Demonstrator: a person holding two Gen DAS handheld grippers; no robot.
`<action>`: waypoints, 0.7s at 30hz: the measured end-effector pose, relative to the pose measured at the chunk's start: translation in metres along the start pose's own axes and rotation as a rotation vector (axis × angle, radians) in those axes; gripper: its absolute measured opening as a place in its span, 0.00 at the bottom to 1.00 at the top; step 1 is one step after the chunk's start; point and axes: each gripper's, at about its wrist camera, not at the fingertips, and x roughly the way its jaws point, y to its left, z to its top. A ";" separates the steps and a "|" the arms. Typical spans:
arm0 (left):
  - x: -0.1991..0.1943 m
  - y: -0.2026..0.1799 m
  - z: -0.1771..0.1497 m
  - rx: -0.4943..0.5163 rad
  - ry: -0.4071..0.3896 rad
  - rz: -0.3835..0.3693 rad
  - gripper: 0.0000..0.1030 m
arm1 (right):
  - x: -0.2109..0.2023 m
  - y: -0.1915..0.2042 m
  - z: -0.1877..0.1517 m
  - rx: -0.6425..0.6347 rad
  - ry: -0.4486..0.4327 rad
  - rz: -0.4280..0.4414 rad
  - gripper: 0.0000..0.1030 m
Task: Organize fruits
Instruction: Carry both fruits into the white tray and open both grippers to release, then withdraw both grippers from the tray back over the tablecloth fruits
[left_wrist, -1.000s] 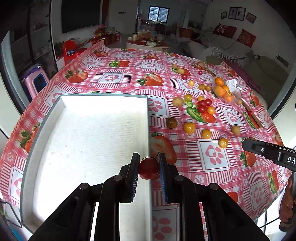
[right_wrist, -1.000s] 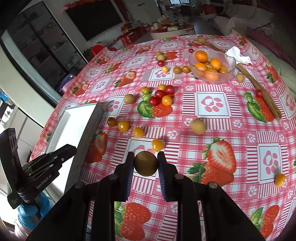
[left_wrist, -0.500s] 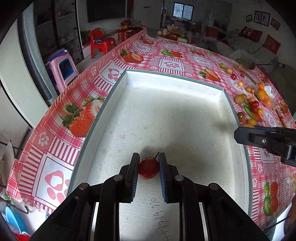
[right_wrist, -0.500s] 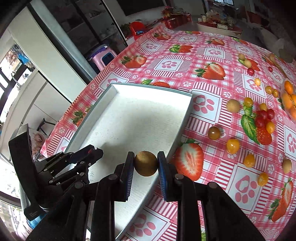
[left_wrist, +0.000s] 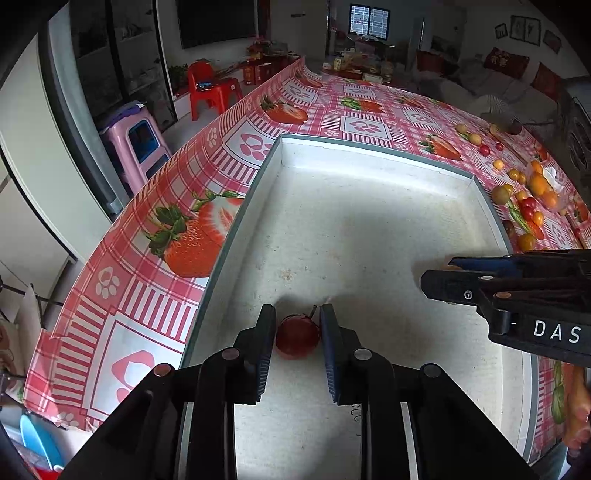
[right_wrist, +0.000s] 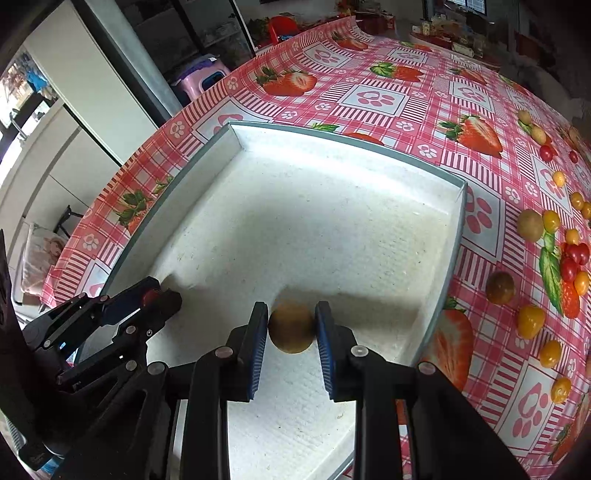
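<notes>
Both claws are hovering low over the white tray (left_wrist: 369, 229), the left gripper (left_wrist: 297, 334) pinching a red tomato (left_wrist: 297, 336) and the right gripper (right_wrist: 291, 326) pinching a brown fruit (right_wrist: 291, 328), ready for setting down.

Both the left gripper (left_wrist: 297, 334) and right gripper (right_wrist: 291, 326) look alike — black bodies, blue ribbed pads, copper-toned screws.
</notes>
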 end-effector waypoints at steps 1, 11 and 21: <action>-0.001 0.001 0.001 -0.005 0.005 0.002 0.64 | -0.001 0.000 0.001 0.005 0.002 0.009 0.43; -0.019 -0.021 0.001 0.029 -0.011 -0.023 0.68 | -0.057 -0.020 -0.009 0.049 -0.130 0.040 0.76; -0.055 -0.114 0.016 0.168 -0.068 -0.142 0.68 | -0.113 -0.120 -0.066 0.231 -0.196 -0.096 0.77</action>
